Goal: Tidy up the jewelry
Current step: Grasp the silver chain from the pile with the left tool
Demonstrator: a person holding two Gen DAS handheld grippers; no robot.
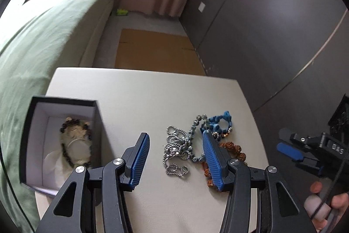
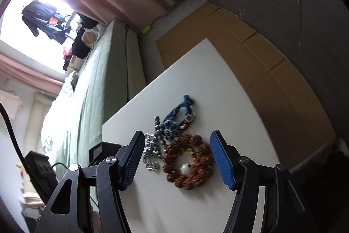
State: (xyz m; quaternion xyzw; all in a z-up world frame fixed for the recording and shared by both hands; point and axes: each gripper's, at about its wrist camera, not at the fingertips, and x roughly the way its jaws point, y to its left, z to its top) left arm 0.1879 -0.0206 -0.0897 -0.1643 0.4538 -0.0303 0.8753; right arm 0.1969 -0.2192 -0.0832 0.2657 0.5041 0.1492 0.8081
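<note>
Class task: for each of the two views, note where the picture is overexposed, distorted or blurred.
Left wrist view: fisheye bends the table edges and bed; a soft glare patch sits on the grey wall; the jewelry is fairly sharp. Right wrist view: the window is blown out white; the scene looks tilted, and the cardboard and wall blur toward the rim.

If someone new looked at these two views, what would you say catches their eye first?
Probably the tangle of jewelry on the white table: a silver chain, a blue cord bracelet and a brown bead bracelet, which sits between the open fingers of the right gripper. Next, the black box at the table's left edge, with beads already inside. The left gripper is open over the chain.
</note>
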